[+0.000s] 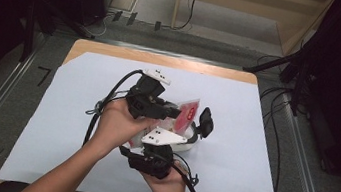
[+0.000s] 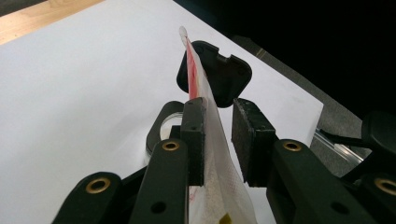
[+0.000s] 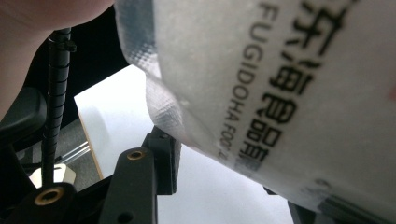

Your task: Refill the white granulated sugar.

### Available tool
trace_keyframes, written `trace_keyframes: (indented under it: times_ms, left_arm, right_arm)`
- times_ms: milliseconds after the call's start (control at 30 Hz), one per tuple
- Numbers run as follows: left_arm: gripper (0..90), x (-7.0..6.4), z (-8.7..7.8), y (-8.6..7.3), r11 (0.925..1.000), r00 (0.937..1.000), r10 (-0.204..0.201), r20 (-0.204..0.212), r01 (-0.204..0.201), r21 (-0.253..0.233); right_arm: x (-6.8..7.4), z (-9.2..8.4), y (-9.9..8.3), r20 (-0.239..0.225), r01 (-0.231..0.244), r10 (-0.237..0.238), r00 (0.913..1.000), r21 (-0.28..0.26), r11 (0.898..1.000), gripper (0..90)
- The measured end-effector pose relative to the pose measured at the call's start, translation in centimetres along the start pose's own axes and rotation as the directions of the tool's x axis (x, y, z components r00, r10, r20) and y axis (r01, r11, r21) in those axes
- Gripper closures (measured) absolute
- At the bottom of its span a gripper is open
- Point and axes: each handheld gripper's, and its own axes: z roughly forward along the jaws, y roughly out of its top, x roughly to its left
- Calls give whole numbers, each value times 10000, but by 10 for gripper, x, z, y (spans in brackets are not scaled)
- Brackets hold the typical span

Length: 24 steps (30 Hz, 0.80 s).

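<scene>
A white sheet (image 1: 80, 113) covers the table under both claws. The packet (image 2: 215, 154) stands upright between the left claw (image 2: 218, 140), one pad touching it, the other just clear. It lies across the right claw (image 3: 224, 186); its grip cannot be told.

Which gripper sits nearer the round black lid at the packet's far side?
Left. The left gripper has the packet between its jaws, and the black lid stands just past their tips. The right gripper sits on the packet's near side, farther from the lid.
</scene>
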Motion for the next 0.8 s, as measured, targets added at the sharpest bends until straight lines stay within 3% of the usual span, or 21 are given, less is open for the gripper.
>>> trace_keyframes:
  times_ms: [633, 800]
  left_arm:
    - [759, 1, 0, 0, 10000, 10000, -37, -1, 37, -12]
    - [760, 5, -1, 0, 9997, 9997, -235, 83, 235, 12]
  right_arm:
    - [1, -1, 0, 75, 346, -347, 9994, 113, 9993, 567]
    - [0, 1, 2, 84, 438, -440, 9990, 188, 9989, 569]
